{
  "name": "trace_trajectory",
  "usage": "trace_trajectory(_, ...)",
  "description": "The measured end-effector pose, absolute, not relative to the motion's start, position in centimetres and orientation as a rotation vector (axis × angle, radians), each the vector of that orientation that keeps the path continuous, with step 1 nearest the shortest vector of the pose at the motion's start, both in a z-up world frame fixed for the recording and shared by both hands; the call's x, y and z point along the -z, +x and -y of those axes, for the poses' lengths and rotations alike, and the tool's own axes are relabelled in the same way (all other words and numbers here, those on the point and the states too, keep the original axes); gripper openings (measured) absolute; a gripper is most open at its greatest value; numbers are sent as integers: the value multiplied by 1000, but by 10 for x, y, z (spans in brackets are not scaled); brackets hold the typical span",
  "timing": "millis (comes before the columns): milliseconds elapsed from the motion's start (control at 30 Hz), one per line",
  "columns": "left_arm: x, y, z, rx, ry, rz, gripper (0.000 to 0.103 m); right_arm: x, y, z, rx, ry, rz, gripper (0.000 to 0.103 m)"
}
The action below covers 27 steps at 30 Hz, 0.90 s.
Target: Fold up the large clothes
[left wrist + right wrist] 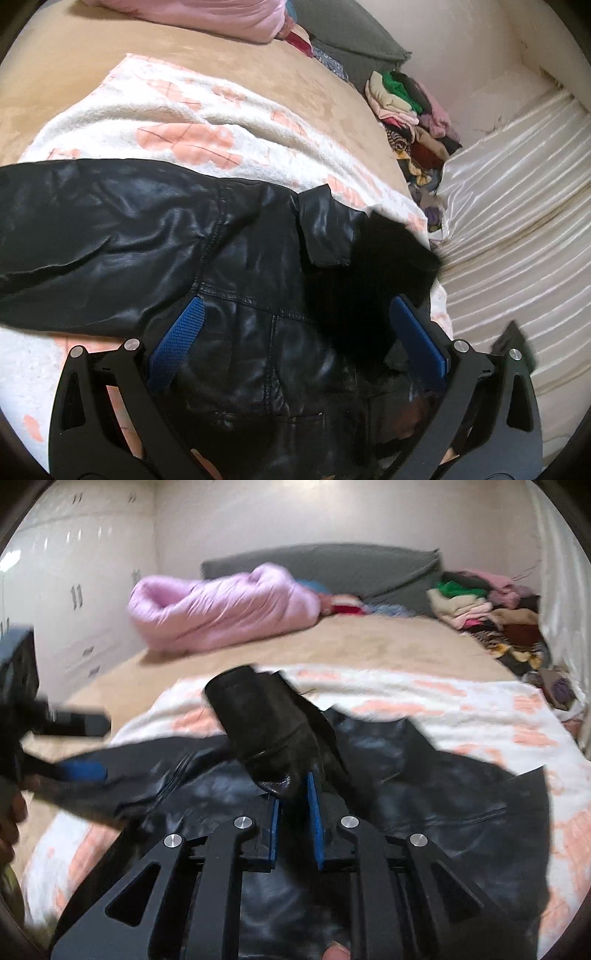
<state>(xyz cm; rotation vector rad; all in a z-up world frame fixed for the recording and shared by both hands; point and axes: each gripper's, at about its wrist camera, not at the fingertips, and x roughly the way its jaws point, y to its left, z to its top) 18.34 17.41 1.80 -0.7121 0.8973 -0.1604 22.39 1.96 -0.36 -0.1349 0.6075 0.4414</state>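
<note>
Pale walls and white cupboard doors close in a bedroom, where a wide bed under a tan cover fills most of both views. Across the near part of the bed lies a white blanket printed with peach shapes, and on that blanket the black leather jacket is spread out flat. A rolled pink quilt sits near the grey headboard, and a pile of mixed clothes is heaped along the far side of the bed by a pale striped curtain.

Seen from the left wrist camera, the left gripper hangs over the jacket body with its 2 blue-padded fingers set wide apart; leather shows between them, but neither pad presses on it. One sleeve runs off to the left over the blanket, and a dark furry collar lies at the jacket's right side.

Seen from the right wrist camera, the right gripper has its fingers drawn narrow, pinching a fold of the jacket's leather, so that a bunched length of it stands up above the fingertips. That view is blurred. At its left edge the other gripper appears, with a hand behind it
</note>
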Motion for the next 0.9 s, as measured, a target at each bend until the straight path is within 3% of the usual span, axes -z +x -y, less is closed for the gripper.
trace_trajectory(100, -13, 184, -178, 154, -714, -915, 94, 14, 225, -29, -480, -129, -665, 23)
trace_trajectory(133, -10, 185, -178, 157, -716, -921, 94, 18, 223, -33, -497, -131, -694, 40)
trace_trajectory(167, -7, 186, -177, 162, -721, -928, 94, 22, 221, -37, -530, -133, -716, 74)
trace_trajectory(200, -4, 187, -177, 169, -726, -934, 94, 23, 218, -38, -563, -128, -719, 88)
trace_trajectory(233, 0, 190, -174, 186, -736, -942, 94, 22, 211, -38, -594, -128, -708, 93)
trace_trajectory(433, 21, 211, -153, 233, -731, -991, 92, 8, 193, -8, -605, -119, -686, 89)
trace_trajectory(533, 34, 230, -137, 232, -705, -1038, 77, 6, 190, 21, -560, -82, -688, 72)
trace_trajectory(700, 49, 253, -118, 197, -654, -1086, 63, 4, 189, 72, -443, -16, -690, 71)
trace_trajectory(767, 55, 258, -113, 166, -614, -1099, 46, 3, 188, 90, -414, 9, -683, 69)
trace_trajectory(800, 56, 258, -111, 154, -596, -1097, 34, 0, 187, 101, -394, 21, -676, 67)
trace_trajectory(833, 56, 257, -110, 156, -596, -1093, 14, 0, 186, 109, -385, 27, -671, 64)
trace_trajectory(867, 55, 252, -109, 193, -627, -1087, 3, -1, 185, 117, -373, 32, -666, 62)
trace_trajectory(900, 49, 246, -106, 226, -644, -1070, 2, -4, 184, 129, -351, 39, -657, 62)
